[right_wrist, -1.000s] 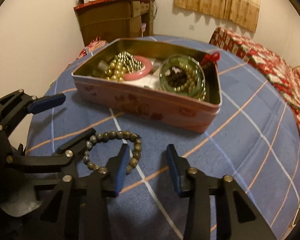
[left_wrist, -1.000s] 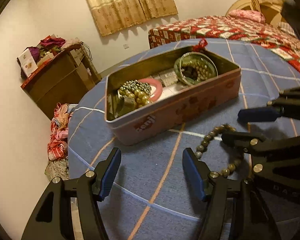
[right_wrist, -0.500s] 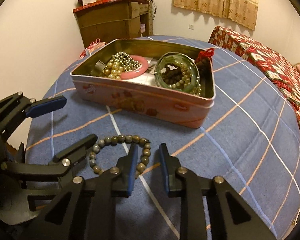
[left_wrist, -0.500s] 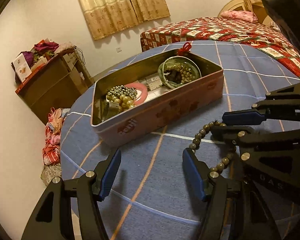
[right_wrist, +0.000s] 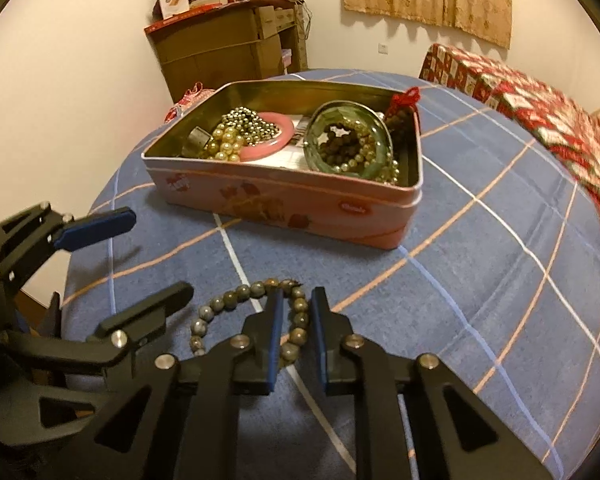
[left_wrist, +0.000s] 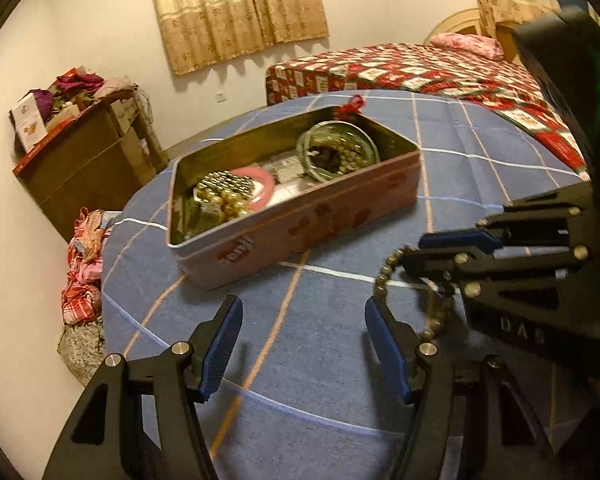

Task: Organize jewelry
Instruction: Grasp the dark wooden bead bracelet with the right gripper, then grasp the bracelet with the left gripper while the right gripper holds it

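Note:
A grey-brown bead bracelet [right_wrist: 236, 300] lies on the blue checked tablecloth [right_wrist: 480, 280] in front of a pink tin [right_wrist: 300, 204]. My right gripper [right_wrist: 294, 316] has its jaws nearly closed around the bracelet's right side. In the left wrist view the bracelet [left_wrist: 384, 276] shows partly under the right gripper [left_wrist: 432, 250]. My left gripper [left_wrist: 300, 344] is open and empty, just left of the bracelet. The tin holds pearl strands [right_wrist: 228, 144], a pink bangle [right_wrist: 276, 140] and a green glass dish [right_wrist: 348, 140] of beads.
A brown cabinet [right_wrist: 228, 44] piled with boxes and cloth stands by the wall. A bed with a red patterned cover [left_wrist: 440, 72] is at the right. Loose cloth [left_wrist: 84, 264] lies on the floor left of the table.
My right gripper's jaws have narrowed onto the bracelet's right side. Both views have pulled back slightly from the tin. The left gripper stays open.

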Demonstrator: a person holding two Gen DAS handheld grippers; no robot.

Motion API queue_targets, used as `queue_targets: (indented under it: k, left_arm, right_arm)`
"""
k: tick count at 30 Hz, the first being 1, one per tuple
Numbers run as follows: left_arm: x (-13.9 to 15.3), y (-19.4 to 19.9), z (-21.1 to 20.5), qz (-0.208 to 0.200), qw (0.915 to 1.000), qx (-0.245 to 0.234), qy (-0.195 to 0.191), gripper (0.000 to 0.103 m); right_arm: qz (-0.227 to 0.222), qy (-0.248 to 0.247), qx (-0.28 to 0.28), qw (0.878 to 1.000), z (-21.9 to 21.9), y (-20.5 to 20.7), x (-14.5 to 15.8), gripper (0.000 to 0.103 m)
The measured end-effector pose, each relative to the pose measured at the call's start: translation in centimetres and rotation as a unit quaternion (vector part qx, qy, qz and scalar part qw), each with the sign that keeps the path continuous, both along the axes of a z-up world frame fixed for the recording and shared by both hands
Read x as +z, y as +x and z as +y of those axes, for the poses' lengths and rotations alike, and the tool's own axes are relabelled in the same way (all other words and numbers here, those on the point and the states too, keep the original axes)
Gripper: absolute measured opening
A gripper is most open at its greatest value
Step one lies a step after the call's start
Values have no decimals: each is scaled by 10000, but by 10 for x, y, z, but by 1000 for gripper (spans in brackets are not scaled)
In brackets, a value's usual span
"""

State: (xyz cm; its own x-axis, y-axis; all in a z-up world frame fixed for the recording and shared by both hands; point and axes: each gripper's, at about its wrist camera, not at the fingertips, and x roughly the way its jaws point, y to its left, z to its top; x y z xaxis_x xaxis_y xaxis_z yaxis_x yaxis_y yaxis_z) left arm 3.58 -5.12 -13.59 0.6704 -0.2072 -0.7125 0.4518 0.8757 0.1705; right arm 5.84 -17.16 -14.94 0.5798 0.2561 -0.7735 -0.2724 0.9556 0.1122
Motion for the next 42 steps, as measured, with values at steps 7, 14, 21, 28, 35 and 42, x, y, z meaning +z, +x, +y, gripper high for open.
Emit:
queue_targets:
  k: [7,14,21,28,35,42]
  left_arm:
    - [-9,-1,-12,45,9998,-142,118,64]
    - [-13,1,-21,250,9988,-430,-15,8]
    - [-8,5,-13,263,9992,-205,-204,8]
    - [-5,6,-11,225,9993,-160,-248,7]
    - [6,6,-6,66,9996,-78,-273,7]
    - [19,11,0,-39,9993,38,-366,7]
  right_arm:
    - [-20,-7,14,10000,-6,-6,-1,18]
    - [-186,-295,131,9993,5,-12,-1,10]
    - [-359,-383,74,9986,10,-17,4,10]
    - [-426,-394,40,9983,13,-17,7,10]
    - [-567,-396,6,9976,16,-21,16,10]
    - [-790,-537,-36,9954,25,-20,29,9]
